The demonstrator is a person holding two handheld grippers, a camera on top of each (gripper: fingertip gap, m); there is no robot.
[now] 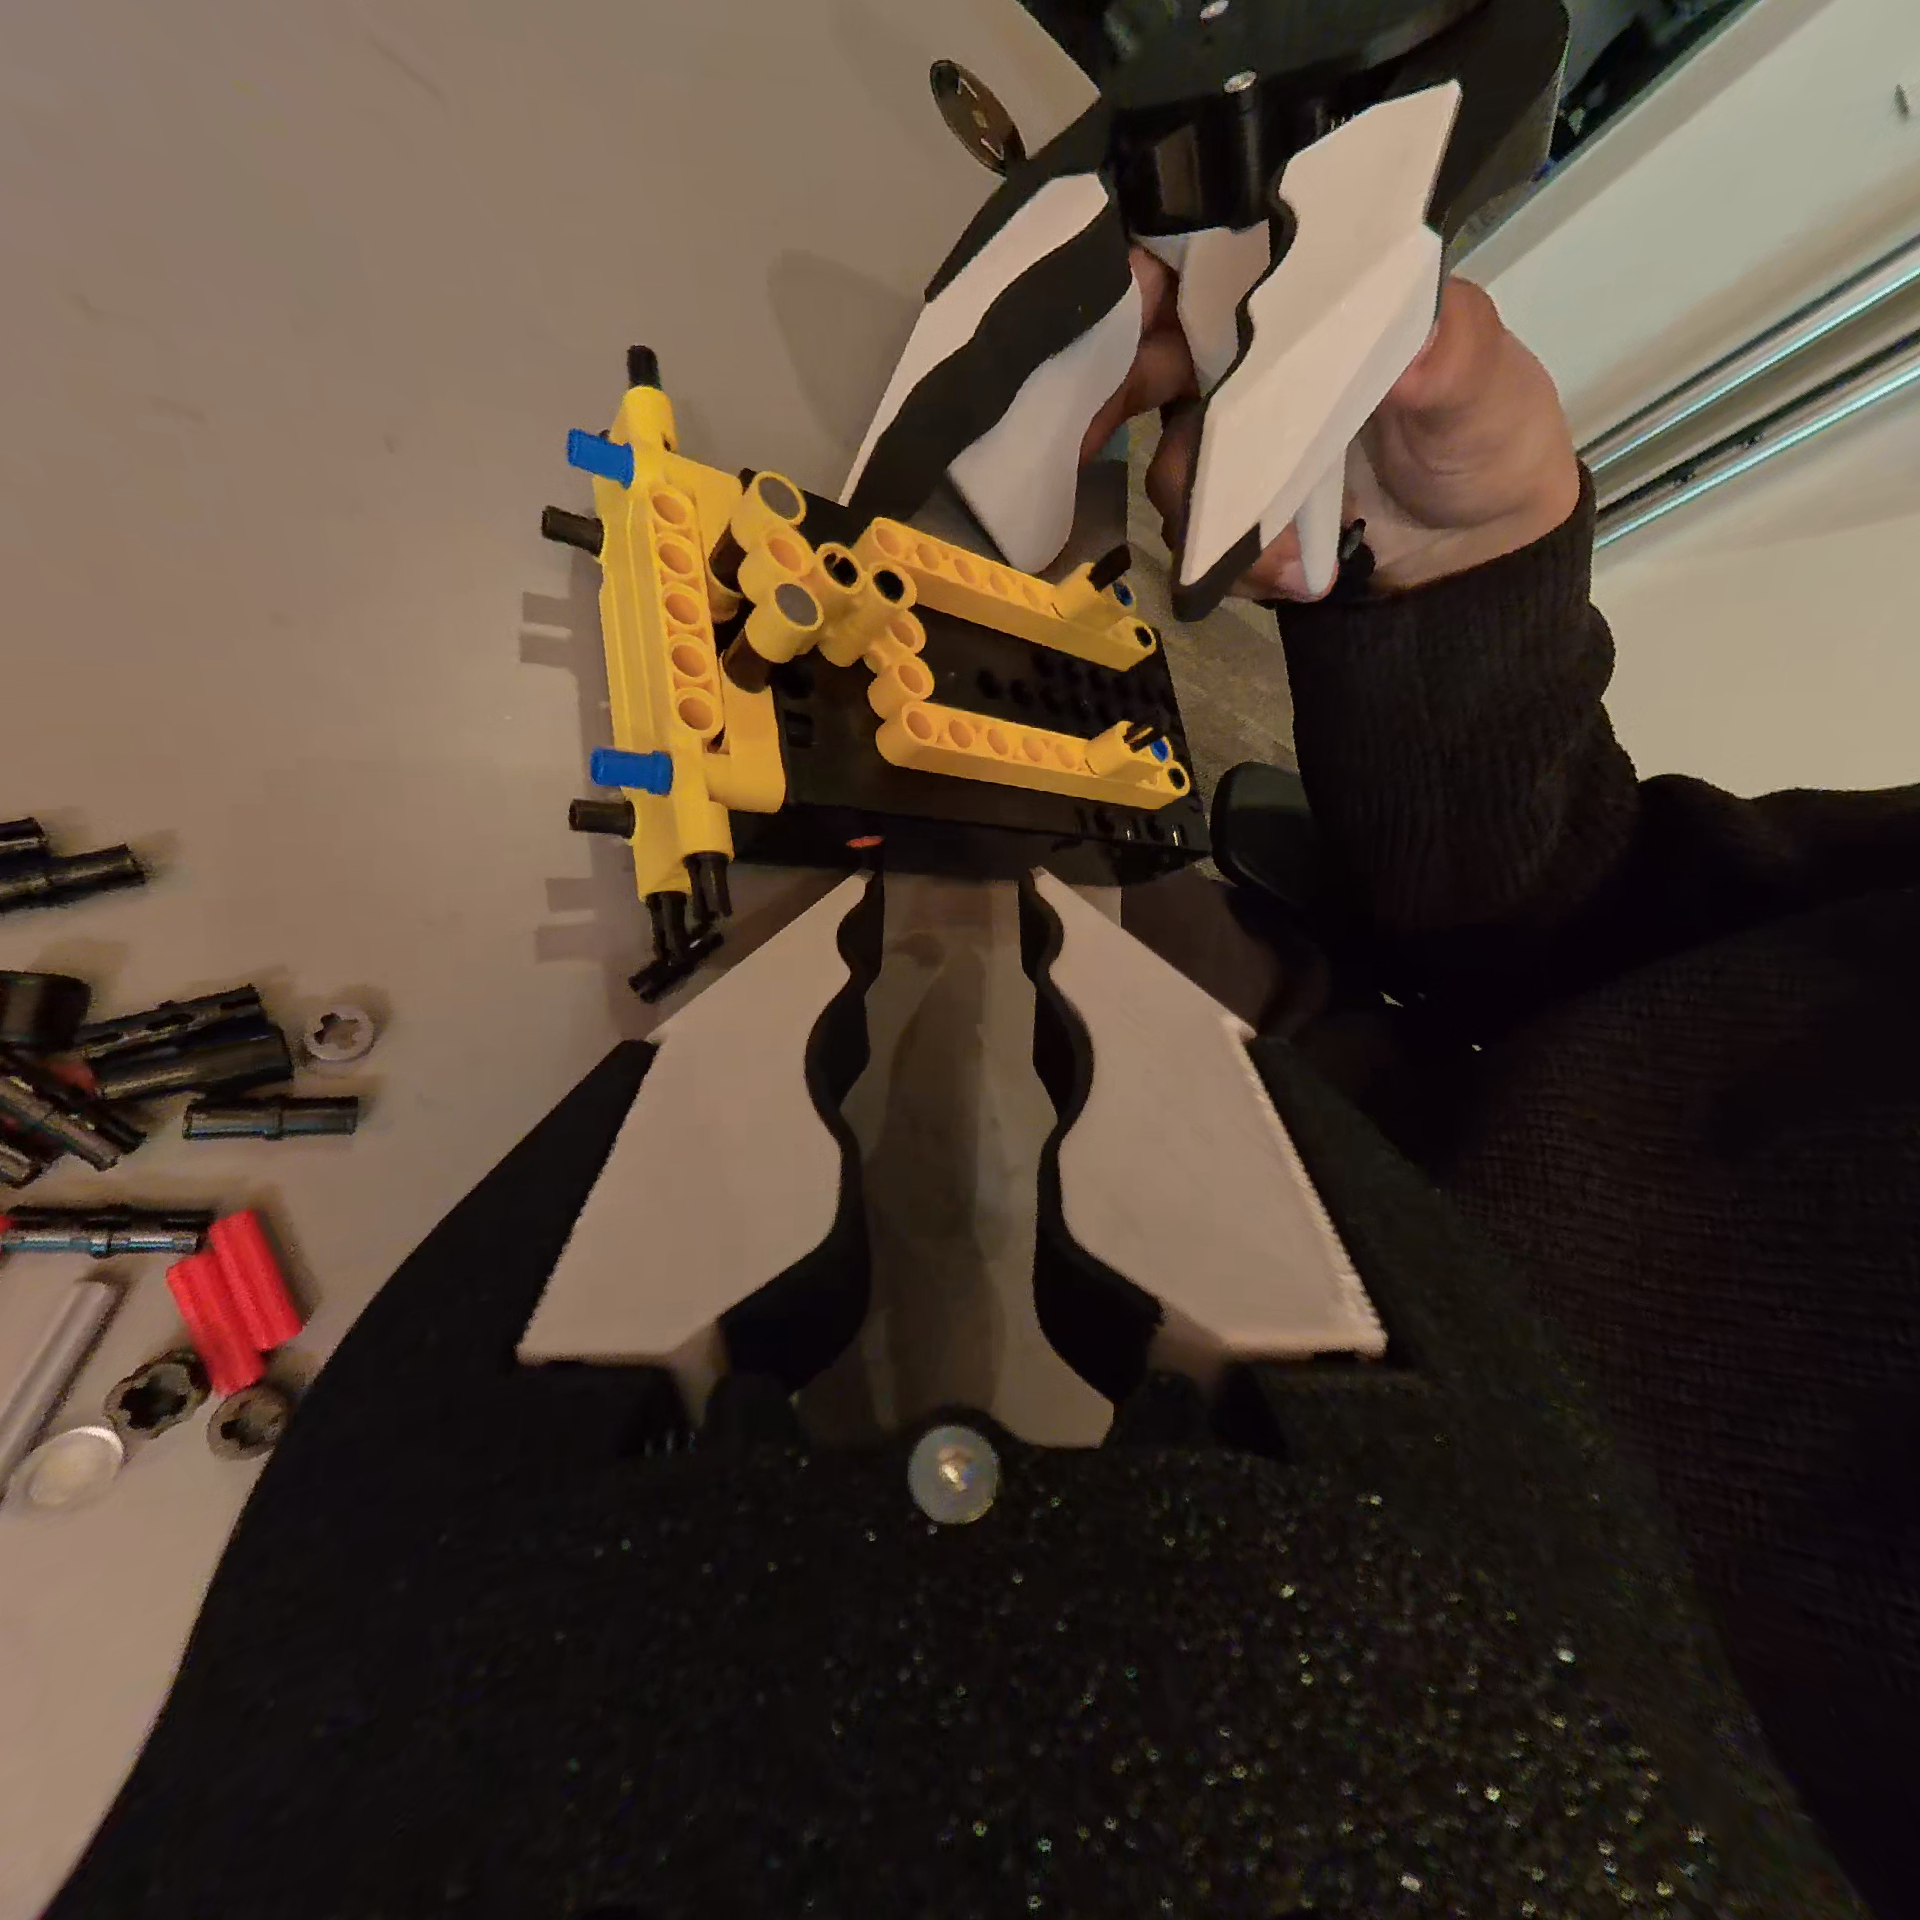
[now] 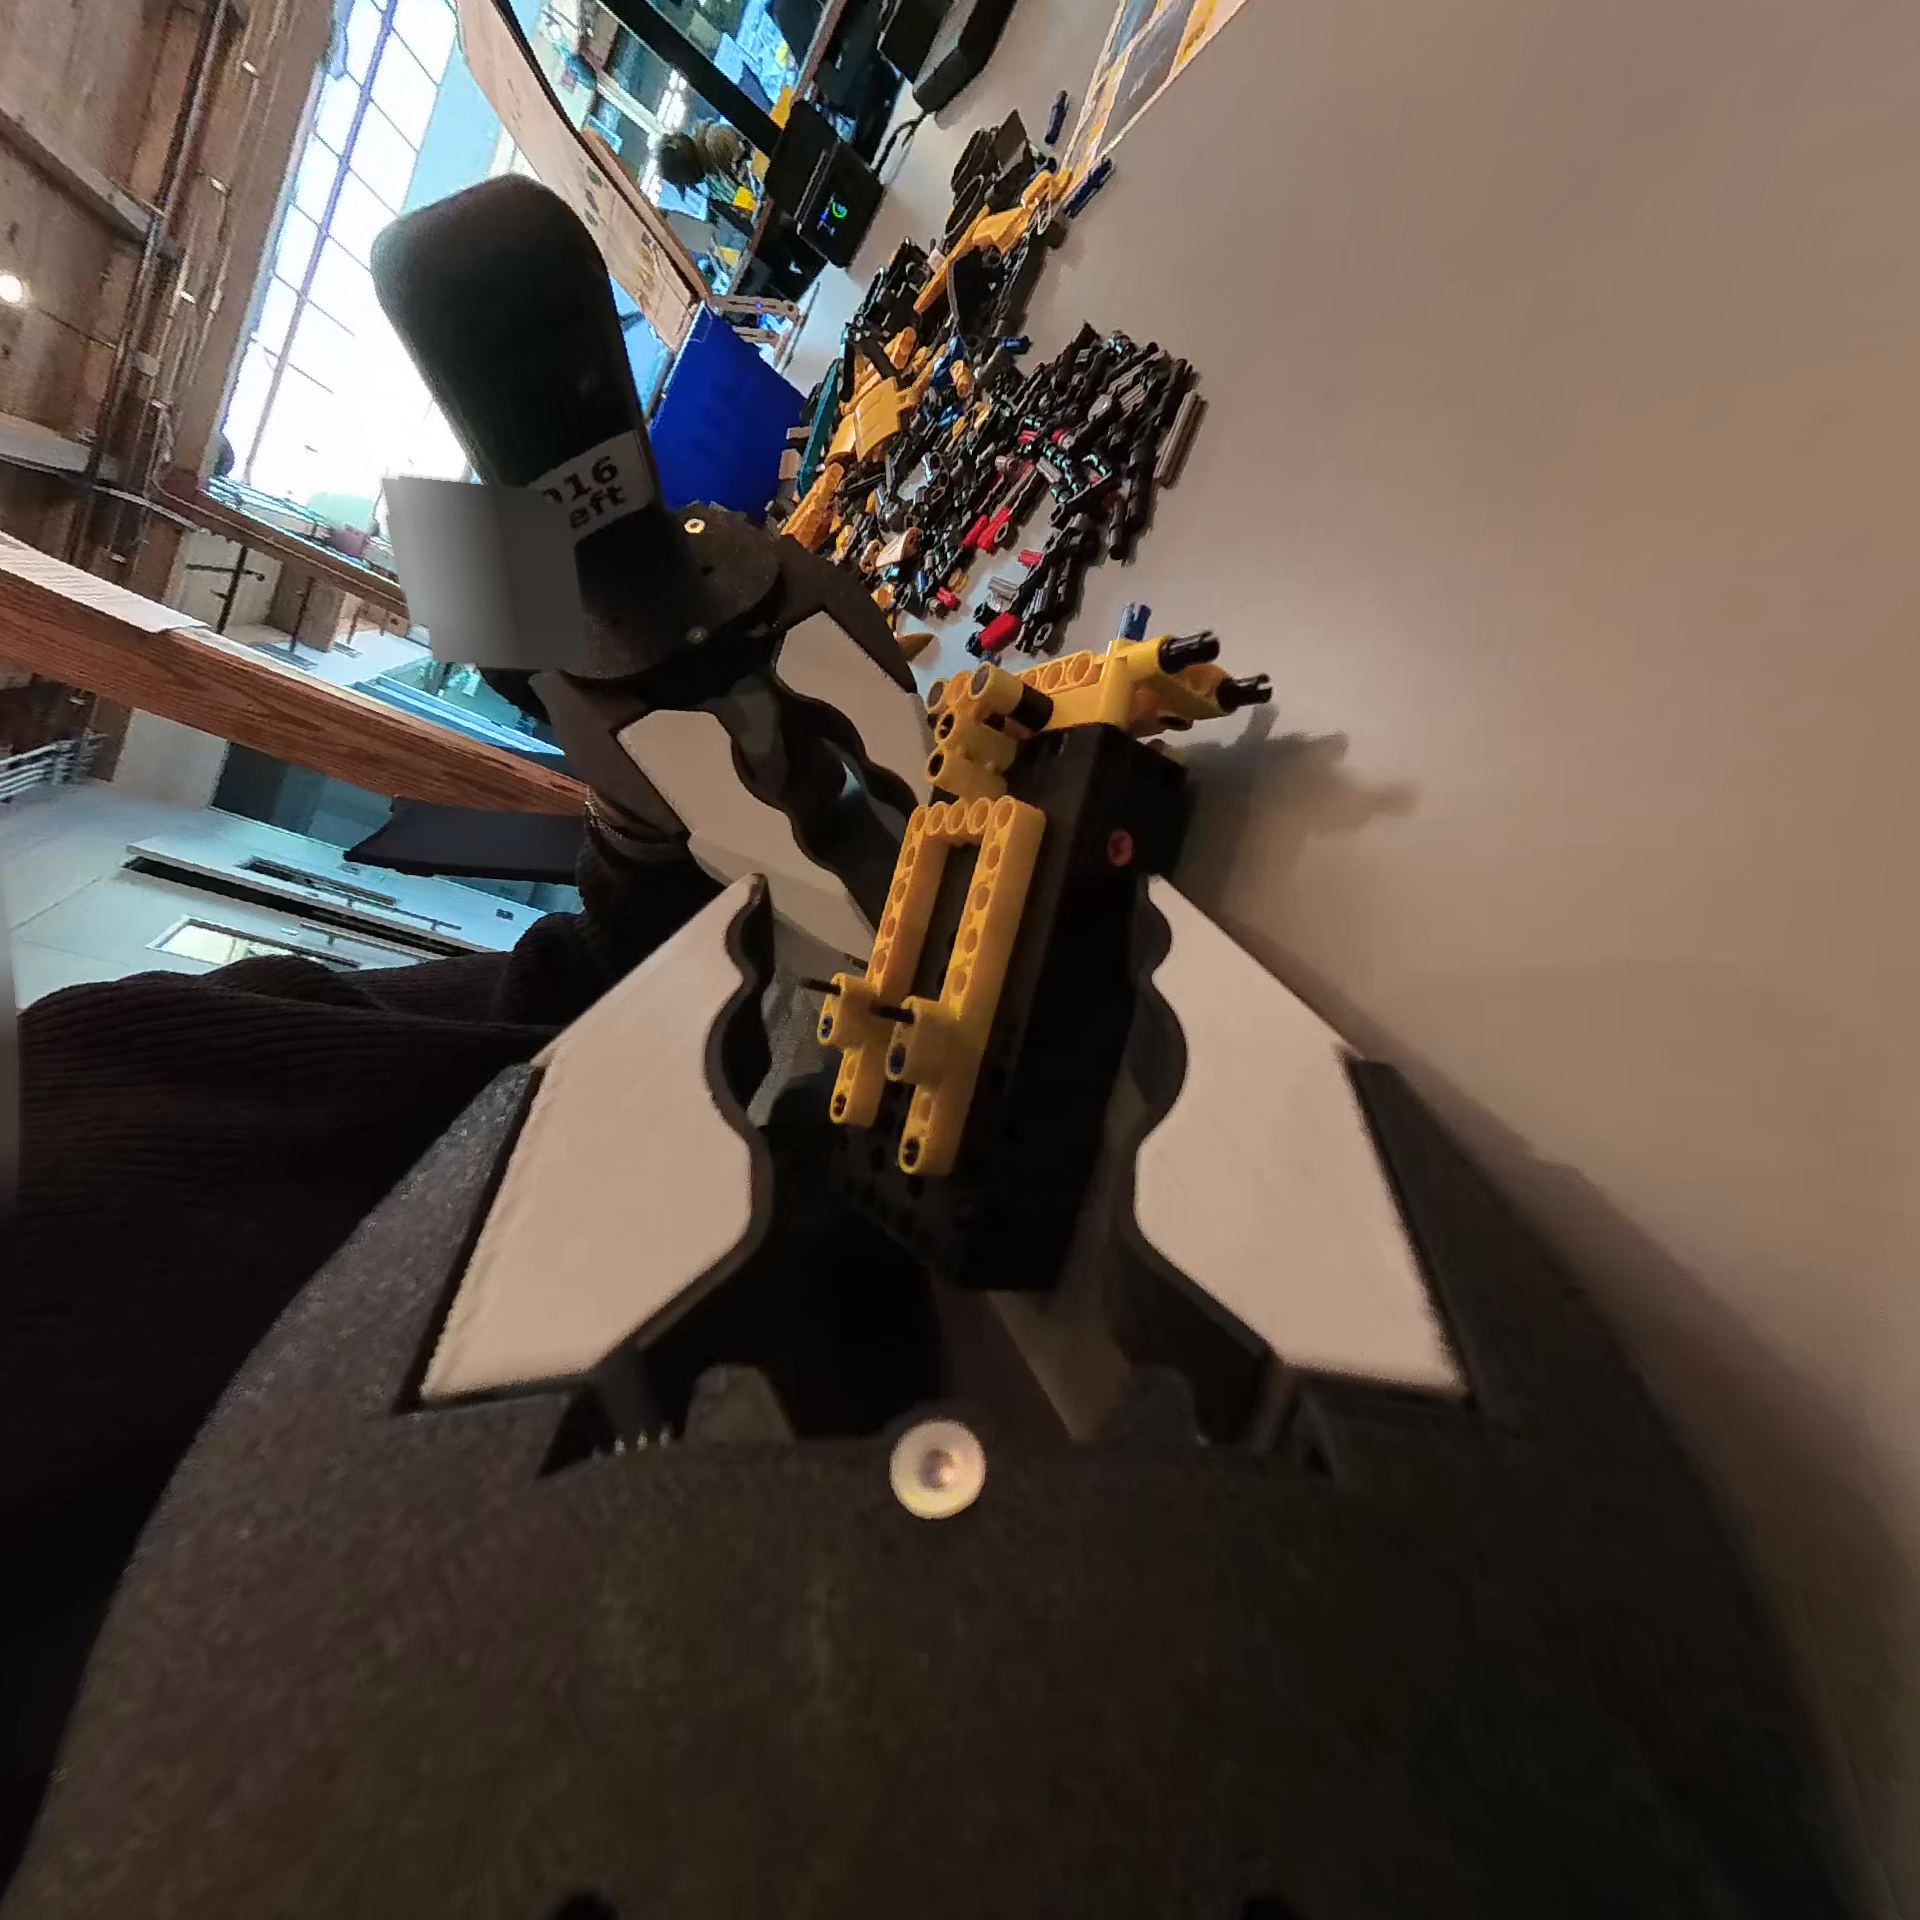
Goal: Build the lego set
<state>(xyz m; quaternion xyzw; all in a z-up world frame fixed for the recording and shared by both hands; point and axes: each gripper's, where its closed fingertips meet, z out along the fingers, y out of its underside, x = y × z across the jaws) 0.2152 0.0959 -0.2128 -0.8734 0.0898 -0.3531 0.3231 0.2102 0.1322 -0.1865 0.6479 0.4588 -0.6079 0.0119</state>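
A black block (image 1: 1039,686) carries yellow beams (image 1: 675,613) with blue and black pins. It lies tilted at the grey table's (image 1: 312,312) edge. My left gripper (image 1: 945,883) is closed on the block's near side, the one with a red dot, with a narrow gap between the tips. Its fingers (image 2: 717,800) also show in the right wrist view. My right gripper (image 2: 951,904) is open and straddles the block's (image 2: 1081,987) far end. One finger lies against the block's underside. The other stands apart from the yellow beams (image 2: 956,914). It also shows in the left wrist view (image 1: 1117,582).
Loose black pins (image 1: 197,1039), red parts (image 1: 234,1309) and a grey tube (image 1: 62,1351) lie on the table at my left. A large pile of parts (image 2: 1039,447) lies farther along the table. A hand in a dark sleeve (image 1: 1455,727) holds the right gripper. My hands' fingertips stand some 5 centimetres from each other.
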